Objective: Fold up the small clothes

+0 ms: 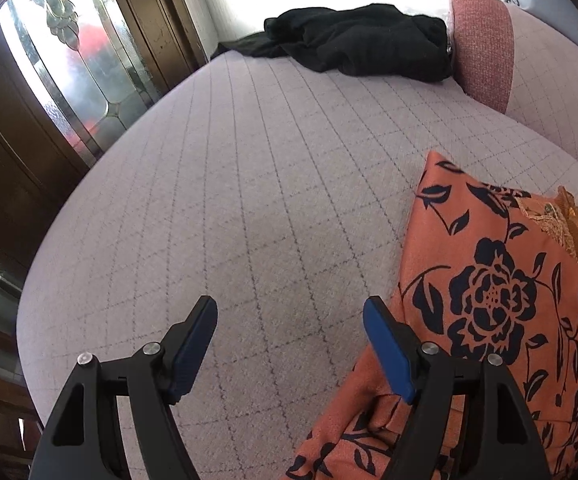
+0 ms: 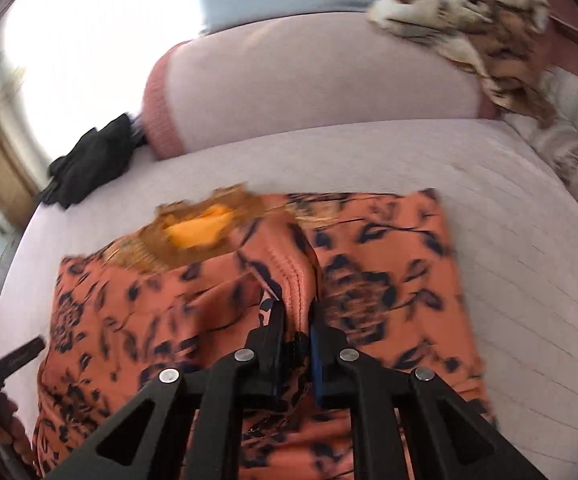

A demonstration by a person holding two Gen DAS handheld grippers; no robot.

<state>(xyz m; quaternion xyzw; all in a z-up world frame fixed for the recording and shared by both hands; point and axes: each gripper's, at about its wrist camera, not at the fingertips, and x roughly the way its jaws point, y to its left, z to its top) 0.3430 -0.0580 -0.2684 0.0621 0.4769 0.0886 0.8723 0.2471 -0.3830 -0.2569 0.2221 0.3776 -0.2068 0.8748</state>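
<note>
An orange garment with a dark floral print point(image 2: 389, 264) lies spread on the lilac bed point(image 2: 529, 280); its gold-trimmed neckline point(image 2: 201, 232) points to the far side. My right gripper point(image 2: 295, 312) is shut on a raised fold of this garment near its middle. In the left wrist view the garment point(image 1: 489, 280) lies at the right. My left gripper point(image 1: 289, 312) is open and empty over bare bedspread, its right finger point(image 1: 385, 344) at the garment's left edge. The left gripper also shows at the far left of the right wrist view point(image 2: 17, 356).
A black garment point(image 1: 361, 40) lies heaped at the bed's far end beside a pink bolster cushion point(image 1: 485, 44). A brown patterned blanket point(image 2: 469, 28) drapes at the far right. A wooden door with glass point(image 1: 69, 60) stands left of the bed.
</note>
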